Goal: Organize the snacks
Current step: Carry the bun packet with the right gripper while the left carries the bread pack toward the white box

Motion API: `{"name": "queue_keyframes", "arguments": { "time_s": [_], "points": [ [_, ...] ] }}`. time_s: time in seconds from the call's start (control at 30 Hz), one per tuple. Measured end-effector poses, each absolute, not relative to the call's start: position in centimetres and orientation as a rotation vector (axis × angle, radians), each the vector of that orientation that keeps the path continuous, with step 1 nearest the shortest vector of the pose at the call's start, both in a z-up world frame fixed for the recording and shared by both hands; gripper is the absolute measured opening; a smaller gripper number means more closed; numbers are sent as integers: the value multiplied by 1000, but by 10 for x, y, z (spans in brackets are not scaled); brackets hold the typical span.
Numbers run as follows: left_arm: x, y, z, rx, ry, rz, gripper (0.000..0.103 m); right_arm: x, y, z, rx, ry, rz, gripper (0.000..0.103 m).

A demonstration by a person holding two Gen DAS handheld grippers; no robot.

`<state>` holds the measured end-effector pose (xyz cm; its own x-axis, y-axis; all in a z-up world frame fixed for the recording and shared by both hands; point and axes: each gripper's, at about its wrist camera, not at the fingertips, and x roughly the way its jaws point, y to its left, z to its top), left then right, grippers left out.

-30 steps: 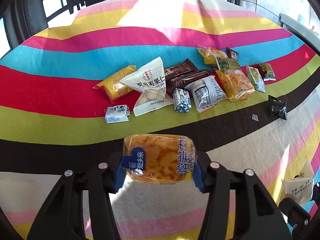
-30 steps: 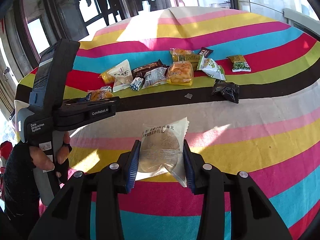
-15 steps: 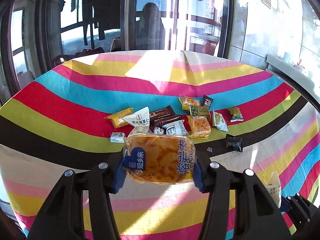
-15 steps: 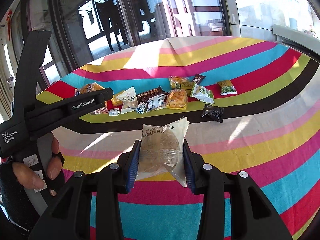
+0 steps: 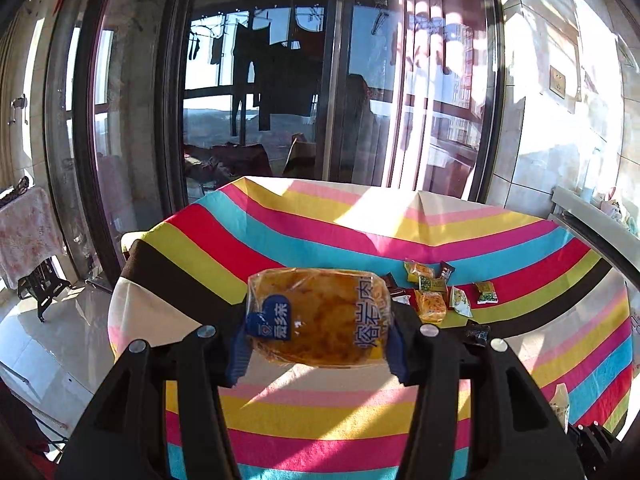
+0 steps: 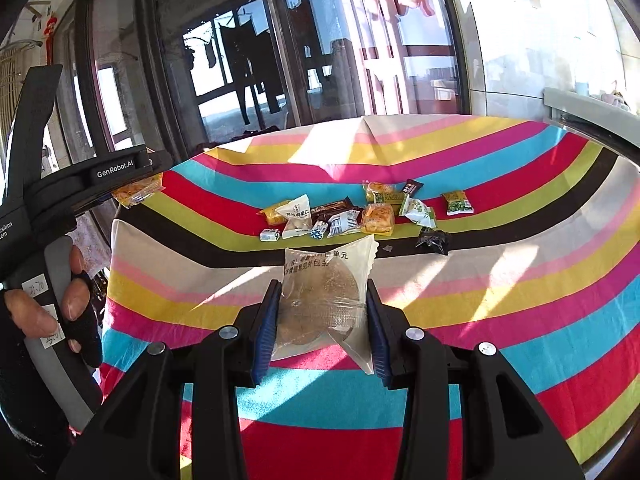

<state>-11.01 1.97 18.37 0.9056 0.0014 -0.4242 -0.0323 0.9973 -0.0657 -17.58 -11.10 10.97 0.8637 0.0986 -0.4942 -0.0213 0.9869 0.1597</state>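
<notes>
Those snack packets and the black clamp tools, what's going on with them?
A person is sorting snacks with a clamp tool in each hand. The left gripper is shut on an orange bread packet. The right gripper is shut on a clear packet with a round cake. Both are held up above the striped tablecloth. The other snacks lie in a loose cluster farther back on it, with a black packet apart at the right.

The left gripper is clamping an orange pastry in clear blue-labelled wrap at lower centre; small snack packets are lying right of it on the striped tablecloth.
</notes>
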Motion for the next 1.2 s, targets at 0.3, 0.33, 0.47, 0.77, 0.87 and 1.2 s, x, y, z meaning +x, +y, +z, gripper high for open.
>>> {"name": "queue_keyframes", "arguments": {
  "time_s": [0.3, 0.33, 0.47, 0.77, 0.87, 1.2],
  "points": [
    [-182, -26, 173, 4, 393, -101, 53, -251, -135, 111, 130, 496, -47, 40],
    [-189, -31, 171, 9, 393, -119, 53, -259, -140, 110, 133, 497, -60, 40],
    [-209, -55, 172, 42, 380, -166, 53, -287, -155, 107, 115, 495, -105, 40],
    [-247, -106, 195, 114, 287, -255, 53, -342, -193, 108, 109, 464, -213, 40],
    [-261, -125, 199, 142, 264, -290, 53, -359, -205, 107, 114, 455, -248, 40],
    [-297, -186, 194, 230, 237, -411, 53, -410, -249, 94, 196, 451, -371, 40]
  ]
}}
